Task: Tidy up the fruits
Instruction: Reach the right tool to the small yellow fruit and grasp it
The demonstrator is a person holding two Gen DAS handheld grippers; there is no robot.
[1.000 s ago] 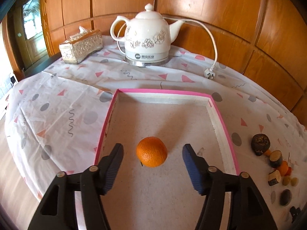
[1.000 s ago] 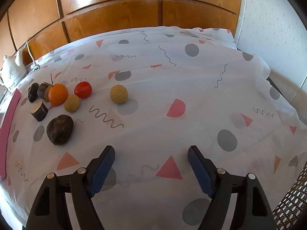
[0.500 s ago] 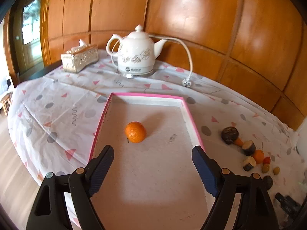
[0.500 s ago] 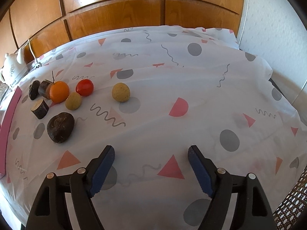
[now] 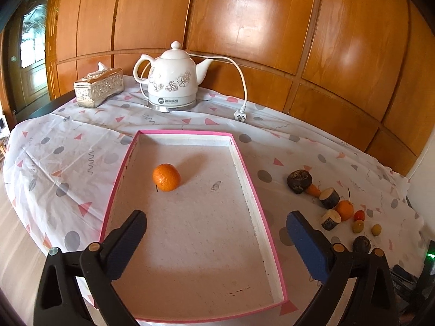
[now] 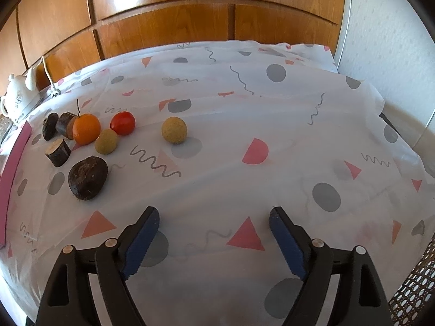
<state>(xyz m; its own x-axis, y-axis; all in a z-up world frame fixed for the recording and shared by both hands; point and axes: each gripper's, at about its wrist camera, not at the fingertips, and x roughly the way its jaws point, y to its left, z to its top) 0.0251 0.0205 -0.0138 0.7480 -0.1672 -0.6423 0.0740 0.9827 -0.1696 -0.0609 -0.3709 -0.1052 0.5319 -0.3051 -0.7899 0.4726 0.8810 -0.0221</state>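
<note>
An orange (image 5: 166, 177) lies alone in the pink-rimmed tray (image 5: 246, 168), left of its middle. My left gripper (image 5: 216, 231) is open and empty, held above the tray's near half, well back from the orange. In the right wrist view a second orange (image 6: 86, 128), a red tomato (image 6: 123, 123), two yellowish round fruits (image 6: 174, 130) (image 6: 106, 141), a dark round fruit (image 6: 87, 177) and dark cut pieces (image 6: 57, 149) lie on the tablecloth at the left. My right gripper (image 6: 214, 235) is open and empty above bare cloth, right of them.
A white electric kettle (image 5: 171, 81) with its loose cord and plug (image 5: 240, 115) stands behind the tray, a silver tissue box (image 5: 98, 87) to its left. Wood panelling runs behind the table. The same fruit pile (image 5: 344, 209) shows right of the tray.
My left gripper has drawn back and up from the orange, which stays in the tray. Its jaws have opened wider. The right gripper has barely moved.
</note>
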